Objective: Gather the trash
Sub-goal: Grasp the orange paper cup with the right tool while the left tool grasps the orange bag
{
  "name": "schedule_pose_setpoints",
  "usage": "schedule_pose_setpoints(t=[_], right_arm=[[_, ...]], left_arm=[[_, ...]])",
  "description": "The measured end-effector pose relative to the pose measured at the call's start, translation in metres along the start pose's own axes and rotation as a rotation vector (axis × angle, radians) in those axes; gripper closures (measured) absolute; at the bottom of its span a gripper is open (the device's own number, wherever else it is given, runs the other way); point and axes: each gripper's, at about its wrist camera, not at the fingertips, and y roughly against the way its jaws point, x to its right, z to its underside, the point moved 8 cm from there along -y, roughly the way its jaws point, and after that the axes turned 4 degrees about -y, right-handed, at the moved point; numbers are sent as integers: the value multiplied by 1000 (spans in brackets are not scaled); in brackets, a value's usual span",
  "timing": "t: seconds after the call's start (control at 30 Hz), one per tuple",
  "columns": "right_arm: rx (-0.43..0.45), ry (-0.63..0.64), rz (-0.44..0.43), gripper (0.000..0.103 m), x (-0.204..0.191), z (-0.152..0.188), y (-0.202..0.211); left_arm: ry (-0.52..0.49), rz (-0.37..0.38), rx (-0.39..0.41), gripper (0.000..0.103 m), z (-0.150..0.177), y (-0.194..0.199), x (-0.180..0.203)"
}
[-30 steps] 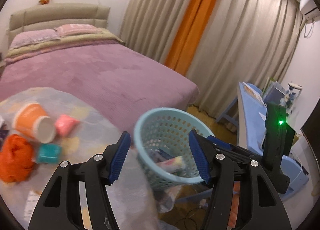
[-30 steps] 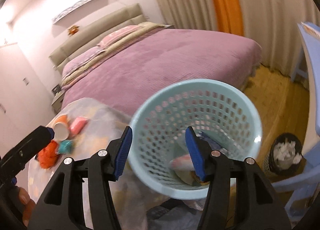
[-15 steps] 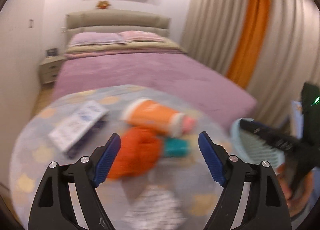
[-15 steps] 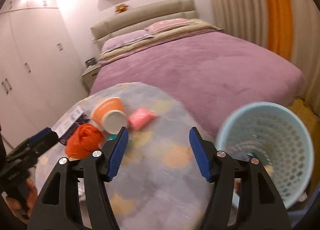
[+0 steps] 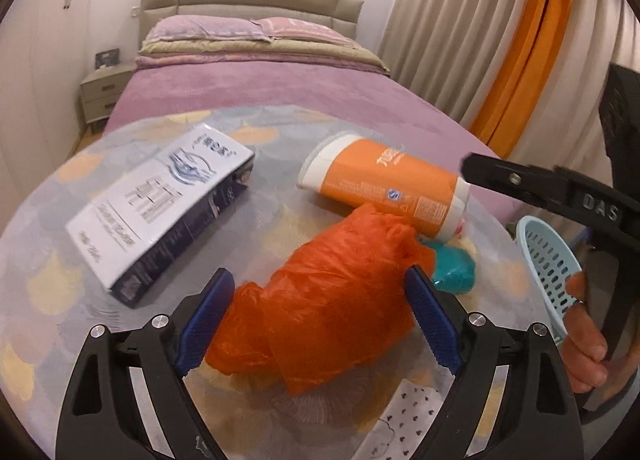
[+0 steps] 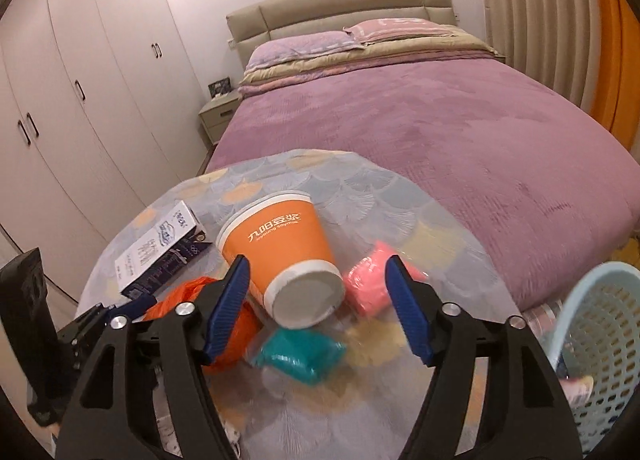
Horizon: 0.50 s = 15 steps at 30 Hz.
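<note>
A crumpled orange plastic bag (image 5: pixel 332 300) lies on the round table (image 5: pixel 48 260), between the open fingers of my left gripper (image 5: pixel 320 320). An orange paper cup (image 5: pixel 384 188) lies on its side behind it, also in the right wrist view (image 6: pixel 288 256). My right gripper (image 6: pixel 316 308) is open around the cup's rim, above a teal packet (image 6: pixel 300 352) and next to a pink packet (image 6: pixel 372 284). A white and dark box (image 5: pixel 160 204) lies at the left. The light blue basket (image 6: pixel 600 348) is at the right, with trash inside.
A bed (image 6: pixel 440 132) with a purple cover stands behind the table. White wardrobes (image 6: pixel 80 80) line the left wall. Curtains (image 5: pixel 500 40) hang at the right. A patterned paper (image 5: pixel 404 416) lies at the table's near edge.
Both grippers have swung left from the basket to the table. The left one now brackets the orange bag, the right one the orange cup.
</note>
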Motion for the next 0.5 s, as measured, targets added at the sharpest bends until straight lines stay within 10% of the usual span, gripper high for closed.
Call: schedule_pose_setpoints(t=[0.5], right_arm=[[-69,4,-87,32,-14,11,-48]], left_arm=[[-8,109,10,58,11,-5,19]])
